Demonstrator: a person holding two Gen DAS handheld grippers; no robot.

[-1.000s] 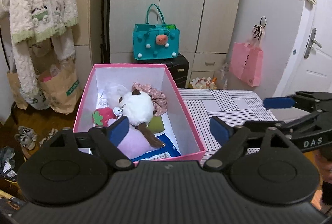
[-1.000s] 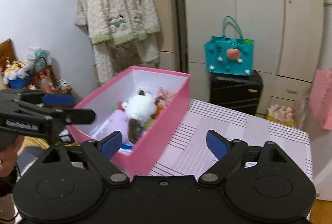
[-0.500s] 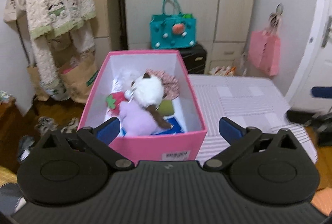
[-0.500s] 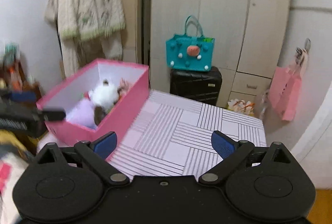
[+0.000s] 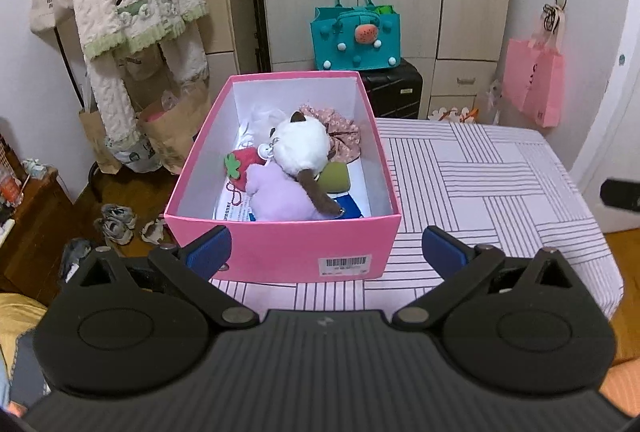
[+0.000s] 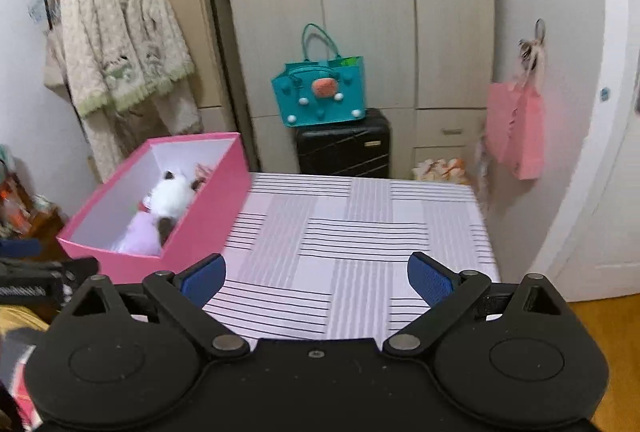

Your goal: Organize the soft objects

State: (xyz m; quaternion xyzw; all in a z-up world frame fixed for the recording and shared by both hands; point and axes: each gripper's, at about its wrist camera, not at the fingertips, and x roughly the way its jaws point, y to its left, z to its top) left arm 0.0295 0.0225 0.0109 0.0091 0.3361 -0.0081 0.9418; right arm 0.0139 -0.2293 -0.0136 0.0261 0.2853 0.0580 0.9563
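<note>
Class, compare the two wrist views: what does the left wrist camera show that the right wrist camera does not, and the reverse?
Left wrist only: the strawberry plush, the box's barcode label and shoes on the floor.
Right wrist only: the left gripper from the side.
Both: the pink box with the white plush, striped tablecloth, teal bag.

A pink box (image 5: 280, 248) (white inside) sits on a white tablecloth (image 5: 480, 167) patterned with dark stripes.
</note>
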